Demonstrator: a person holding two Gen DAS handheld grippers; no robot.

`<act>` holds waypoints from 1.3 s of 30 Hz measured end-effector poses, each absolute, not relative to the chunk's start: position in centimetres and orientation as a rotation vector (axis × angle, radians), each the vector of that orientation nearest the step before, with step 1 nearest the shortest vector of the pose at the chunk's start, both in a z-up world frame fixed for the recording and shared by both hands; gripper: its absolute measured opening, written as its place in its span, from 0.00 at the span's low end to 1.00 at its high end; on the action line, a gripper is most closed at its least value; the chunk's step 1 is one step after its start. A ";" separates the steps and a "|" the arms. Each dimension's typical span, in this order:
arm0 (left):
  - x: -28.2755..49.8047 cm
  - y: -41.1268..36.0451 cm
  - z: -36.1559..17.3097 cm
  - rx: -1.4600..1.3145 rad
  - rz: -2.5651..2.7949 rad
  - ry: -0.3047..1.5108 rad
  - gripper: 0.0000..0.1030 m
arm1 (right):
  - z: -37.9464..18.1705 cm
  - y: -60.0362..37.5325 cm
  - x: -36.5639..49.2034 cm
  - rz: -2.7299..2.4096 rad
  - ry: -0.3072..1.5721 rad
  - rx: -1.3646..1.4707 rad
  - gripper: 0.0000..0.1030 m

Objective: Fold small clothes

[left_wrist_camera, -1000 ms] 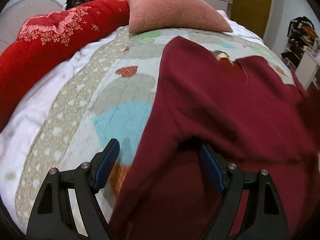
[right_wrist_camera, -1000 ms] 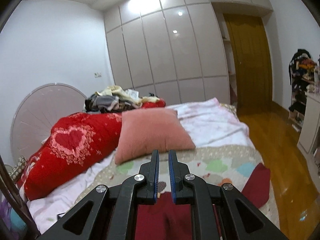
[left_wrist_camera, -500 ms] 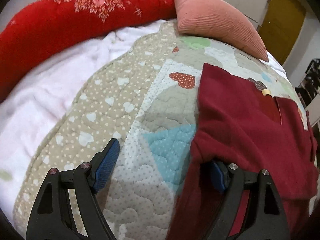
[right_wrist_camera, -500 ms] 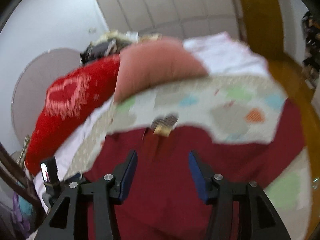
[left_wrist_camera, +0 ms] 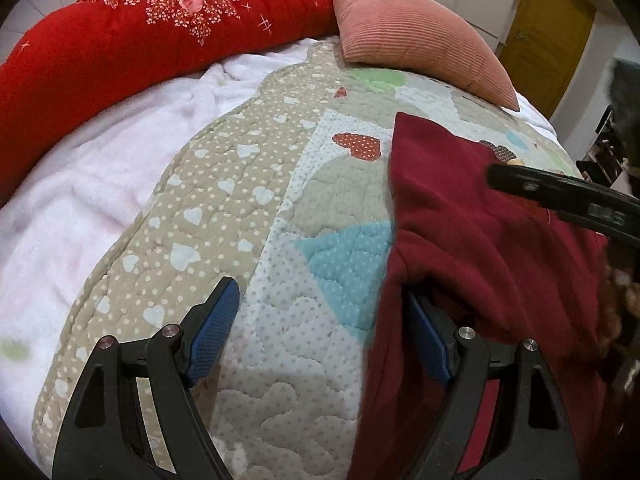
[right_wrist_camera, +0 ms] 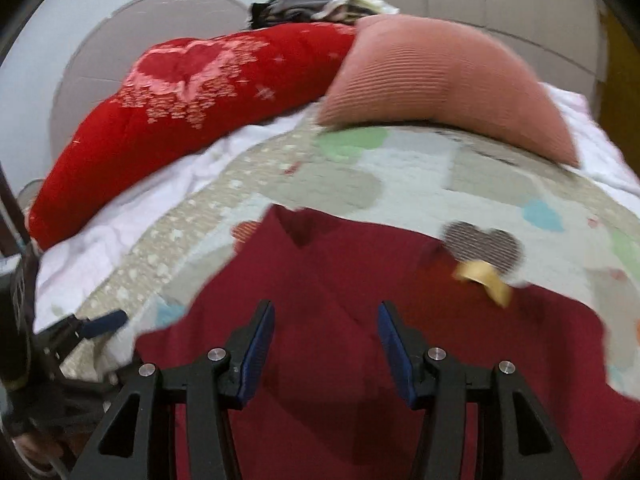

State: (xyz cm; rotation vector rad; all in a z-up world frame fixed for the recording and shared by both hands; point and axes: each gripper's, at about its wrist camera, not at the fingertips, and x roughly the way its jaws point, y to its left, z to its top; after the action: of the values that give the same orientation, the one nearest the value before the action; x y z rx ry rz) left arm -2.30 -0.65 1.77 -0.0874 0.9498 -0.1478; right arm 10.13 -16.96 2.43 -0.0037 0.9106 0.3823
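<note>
A dark red sweater (left_wrist_camera: pixel 492 240) lies spread on the heart-patterned quilt (left_wrist_camera: pixel 224 216), filling the 3 to 6 o'clock part of the left wrist view and the lower half of the right wrist view, its tan neck label (right_wrist_camera: pixel 486 280) toward 3 o'clock there. The left gripper (left_wrist_camera: pixel 324 332) is spread wide, its left finger over bare quilt and its right finger tucked under the sweater's edge fold. The right gripper (right_wrist_camera: pixel 326 346) hovers over the sweater's body with fingers parted, holding nothing; a salmon ribbed cushion (right_wrist_camera: pixel 436 80) and a red heart-print comforter (right_wrist_camera: pixel 176 96) lie toward 12 and 10 o'clock.
</note>
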 end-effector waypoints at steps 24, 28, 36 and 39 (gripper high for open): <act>-3.0 0.0 1.5 -0.123 -0.151 0.910 0.80 | 2.3 -8.3 16.9 0.428 0.865 -0.011 0.01; -3.0 0.1 1.5 -0.123 -0.148 0.907 0.80 | 3.0 -11.6 14.0 0.427 0.883 -0.074 0.58; -3.1 0.0 1.4 -0.127 -0.147 0.907 0.80 | 0.0 -16.3 13.6 0.482 0.957 -0.019 0.42; -3.0 0.2 1.2 -0.147 -0.157 0.908 0.80 | -0.5 -15.2 14.0 0.473 0.943 -0.057 0.05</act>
State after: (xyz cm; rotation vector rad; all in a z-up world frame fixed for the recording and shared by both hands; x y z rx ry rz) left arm -3.00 0.24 1.24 -0.1465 0.9079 -0.1572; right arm 14.02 -15.18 -0.53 -0.0573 0.9425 0.4726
